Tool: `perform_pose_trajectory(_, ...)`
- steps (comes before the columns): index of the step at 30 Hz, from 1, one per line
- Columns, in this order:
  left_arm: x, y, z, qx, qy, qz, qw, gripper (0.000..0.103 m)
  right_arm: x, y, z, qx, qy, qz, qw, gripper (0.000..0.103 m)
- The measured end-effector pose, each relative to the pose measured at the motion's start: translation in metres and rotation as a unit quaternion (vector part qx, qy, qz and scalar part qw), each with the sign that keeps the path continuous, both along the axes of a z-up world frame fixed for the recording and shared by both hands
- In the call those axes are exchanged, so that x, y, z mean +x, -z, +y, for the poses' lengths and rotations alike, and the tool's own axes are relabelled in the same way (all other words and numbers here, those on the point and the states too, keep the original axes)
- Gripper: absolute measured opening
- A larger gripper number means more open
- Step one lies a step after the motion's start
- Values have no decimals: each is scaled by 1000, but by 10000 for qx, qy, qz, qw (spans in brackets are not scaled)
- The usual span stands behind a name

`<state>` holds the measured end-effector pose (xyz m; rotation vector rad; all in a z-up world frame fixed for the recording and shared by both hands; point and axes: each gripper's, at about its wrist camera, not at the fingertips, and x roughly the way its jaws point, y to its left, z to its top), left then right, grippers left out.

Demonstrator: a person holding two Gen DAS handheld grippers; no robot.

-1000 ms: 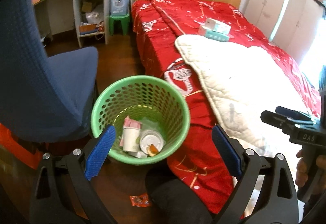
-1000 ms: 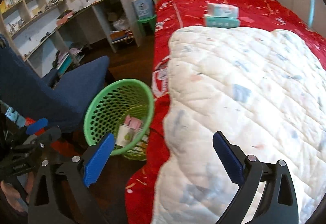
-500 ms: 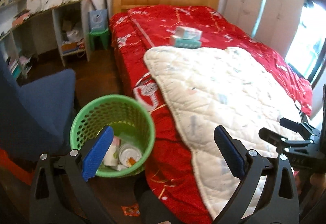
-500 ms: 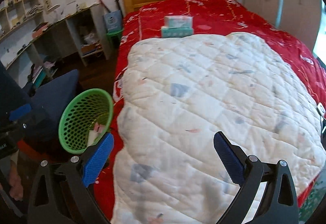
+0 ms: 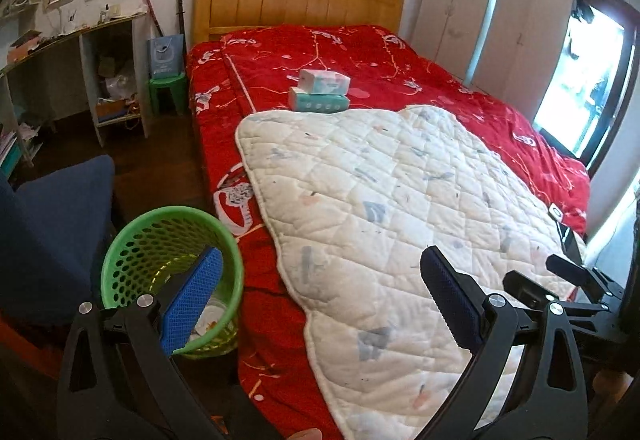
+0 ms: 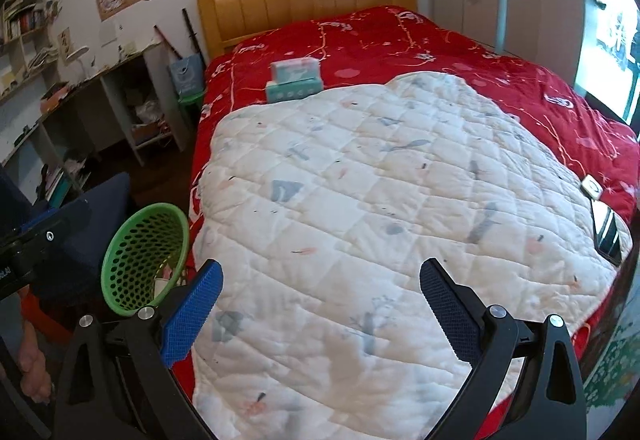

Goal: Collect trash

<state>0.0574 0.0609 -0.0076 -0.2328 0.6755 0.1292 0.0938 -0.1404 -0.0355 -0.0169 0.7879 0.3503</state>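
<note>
Presently both tongs are held wide apart and empty. The left tongs [image 5: 320, 300] carry nothing between the blue pads, and the right tongs [image 6: 320, 308] are the same; this fits a search posture, raised above the bed so that each camera surveys the surface, not a posture for gripping.

Directly ahead of and beneath both tongs lies the white quilt [image 6: 380, 200], spread over the red bedcover [image 5: 360, 52]. No loose litter is visible on it.

Below and to the left of the left tongs stands the green basket [image 5: 132, 240] on the floor, touching or just beside the bed's edge, partly hidden by the left pad. Discarded items lie in its bottom; what they are cannot be told. Its place at the bedside keeps it near for drops.

Far ahead of the tongs, just beyond the quilt's far edge, two tissue packs [image 5: 320, 92] sit stacked on the bedcover. Judged: supplies, not trash.

To the right of the right tongs, at the quilt's edge, lies a dark flat device [image 6: 606, 230], likely a phone; it should be left alone.

Judged status: collection largely done or next target not yet found.
</note>
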Motion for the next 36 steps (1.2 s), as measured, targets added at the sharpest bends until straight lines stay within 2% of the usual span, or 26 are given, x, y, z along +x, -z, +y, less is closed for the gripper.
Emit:
perform_pose_trajectory(9, -4, -6, -16, 303, 43, -82, 9995, 98, -9, -4, -20, 58, 163, -46, 9998, 96)
perform_pose_trajectory(25, -9, -9, -28, 495, 57, -147, 9986, 98, -20, -25, -32, 99, 262, -350, 9990, 96)
perform_pose_trajectory(36, -15, -16, -36, 612, 83, -252, 9978, 98, -25, -30, -39, 159, 308, -408, 9986, 96)
